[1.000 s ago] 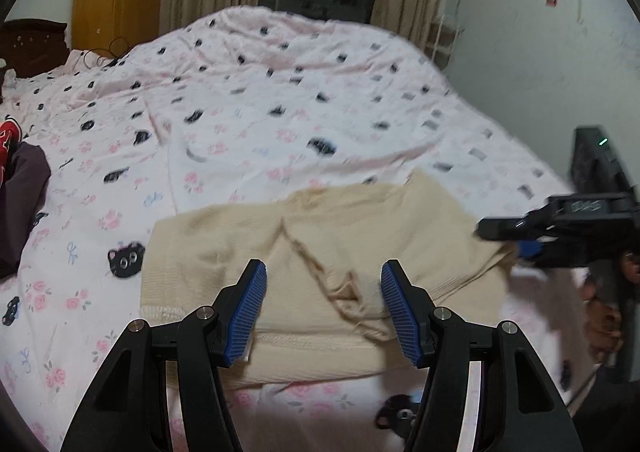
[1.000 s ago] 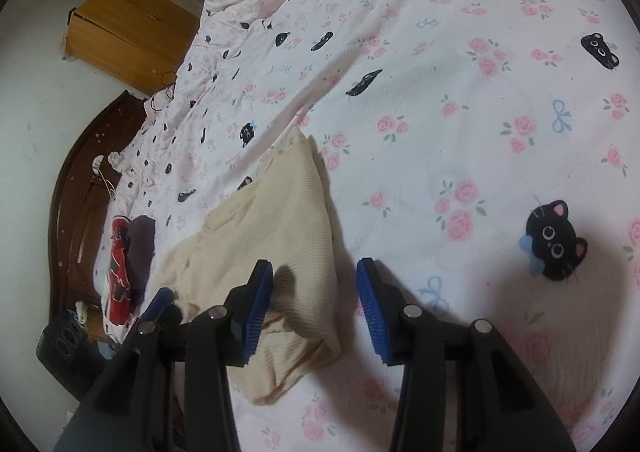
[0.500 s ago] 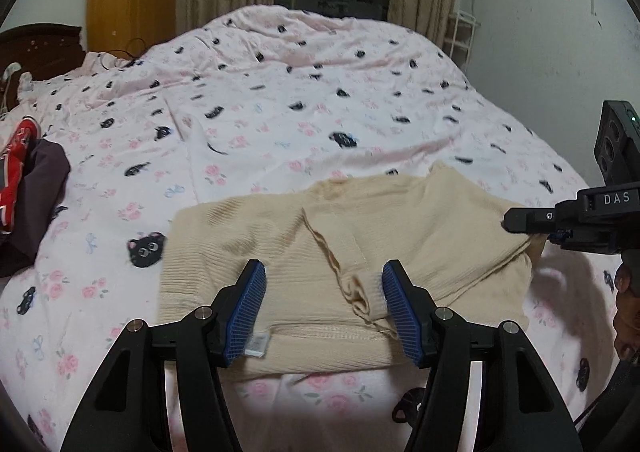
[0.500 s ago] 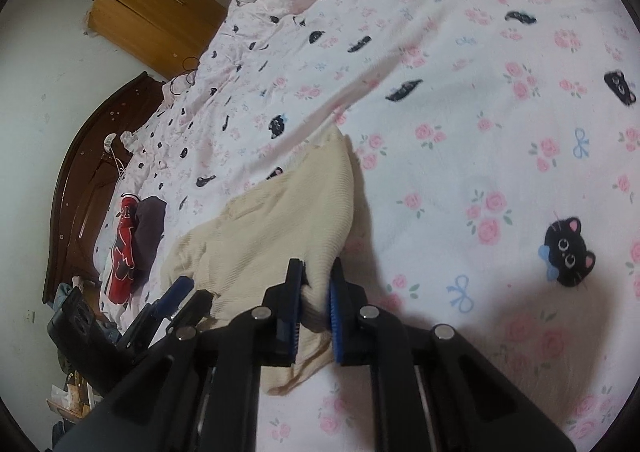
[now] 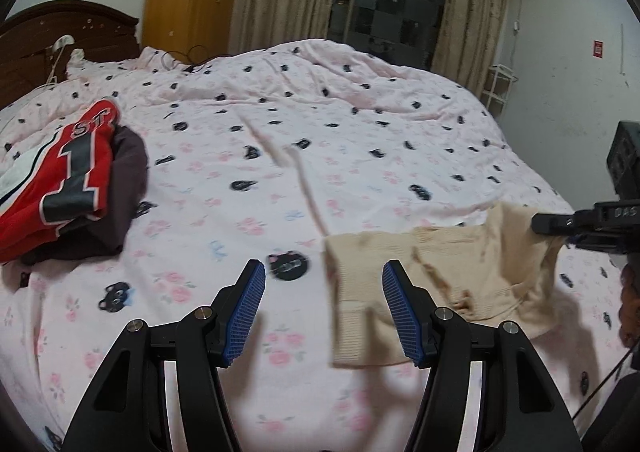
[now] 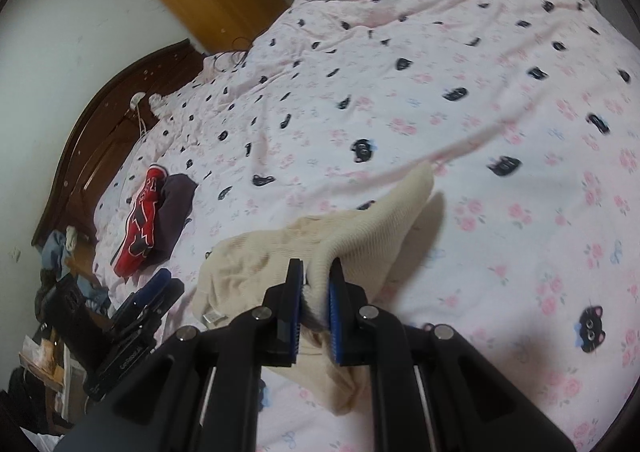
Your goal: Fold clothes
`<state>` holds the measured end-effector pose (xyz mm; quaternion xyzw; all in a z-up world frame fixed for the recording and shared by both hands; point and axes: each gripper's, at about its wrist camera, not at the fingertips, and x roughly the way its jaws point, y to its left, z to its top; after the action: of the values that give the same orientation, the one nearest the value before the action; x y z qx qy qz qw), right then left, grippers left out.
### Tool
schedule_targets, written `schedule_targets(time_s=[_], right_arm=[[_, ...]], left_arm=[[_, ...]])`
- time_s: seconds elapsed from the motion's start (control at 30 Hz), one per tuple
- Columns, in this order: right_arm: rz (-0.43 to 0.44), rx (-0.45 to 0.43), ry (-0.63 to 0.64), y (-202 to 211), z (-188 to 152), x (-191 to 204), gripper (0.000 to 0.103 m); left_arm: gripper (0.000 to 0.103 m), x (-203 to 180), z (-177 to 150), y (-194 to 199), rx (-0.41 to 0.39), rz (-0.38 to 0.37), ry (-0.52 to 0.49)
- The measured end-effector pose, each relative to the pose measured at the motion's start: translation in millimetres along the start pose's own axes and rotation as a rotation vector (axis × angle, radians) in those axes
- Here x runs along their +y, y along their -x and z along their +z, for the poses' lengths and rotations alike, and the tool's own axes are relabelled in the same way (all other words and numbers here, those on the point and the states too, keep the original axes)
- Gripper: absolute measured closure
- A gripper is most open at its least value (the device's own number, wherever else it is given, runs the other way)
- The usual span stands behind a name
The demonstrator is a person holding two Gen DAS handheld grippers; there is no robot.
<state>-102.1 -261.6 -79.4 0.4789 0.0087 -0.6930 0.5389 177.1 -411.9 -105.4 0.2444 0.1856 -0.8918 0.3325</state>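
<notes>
Two grippers working here: the right gripper is pinching a fold of the cream knit sweater, lifting that edge off the pink cat-print bedspread while the rest is lying crumpled near the bed's edge. The left gripper is hovering with its fingers spread wide, holding nothing. Over by the headboard, a red jersey is sitting on a dark garment.
</notes>
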Motion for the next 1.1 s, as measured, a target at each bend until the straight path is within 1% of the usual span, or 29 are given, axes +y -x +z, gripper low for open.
schedule_targets(time_s=[0.13,0.3,0.53,0.63,0.77,0.8,0.87,0.9,0.97,1.03,1.1], right_arm=[[0.008,0.021,0.066,-13,3,28,0.091],[0.035,0.061,0.144,-35,-3,66,0.091],[0.076,0.145,0.226,-80,-25,115,0.091],[0.085,0.159,0.25,-87,-33,127,0.091],[0.08,0.161,0.26,-90,-34,134,0.091],[0.071,0.179,0.264,-94,-34,133,0.091],[0.049,0.25,0.267,-105,-39,131,0.09],[0.041,0.284,0.27,-111,-43,129,0.089],[0.032,0.314,0.277,-116,-50,127,0.088],[0.033,0.307,0.276,-113,-51,127,0.08],[0.04,0.277,0.264,-103,-44,125,0.066]], left_arm=[[0.047,15,-7,-5,0.003,0.0,0.048],[0.047,21,-9,-8,0.003,-0.005,0.071],[0.047,31,-11,-11,0.014,0.015,0.115],[0.047,37,-12,-12,0.014,0.015,0.14],[0.047,39,-11,-13,0.016,-0.002,0.149],[0.047,39,-11,-13,0.017,-0.006,0.151],[0.047,40,-11,-13,0.017,-0.015,0.156],[0.047,40,-11,-14,0.018,-0.019,0.158],[0.047,41,-11,-14,0.019,-0.027,0.163],[0.047,42,-11,-15,0.02,-0.036,0.168],[0.047,41,-12,-15,0.022,-0.05,0.166]])
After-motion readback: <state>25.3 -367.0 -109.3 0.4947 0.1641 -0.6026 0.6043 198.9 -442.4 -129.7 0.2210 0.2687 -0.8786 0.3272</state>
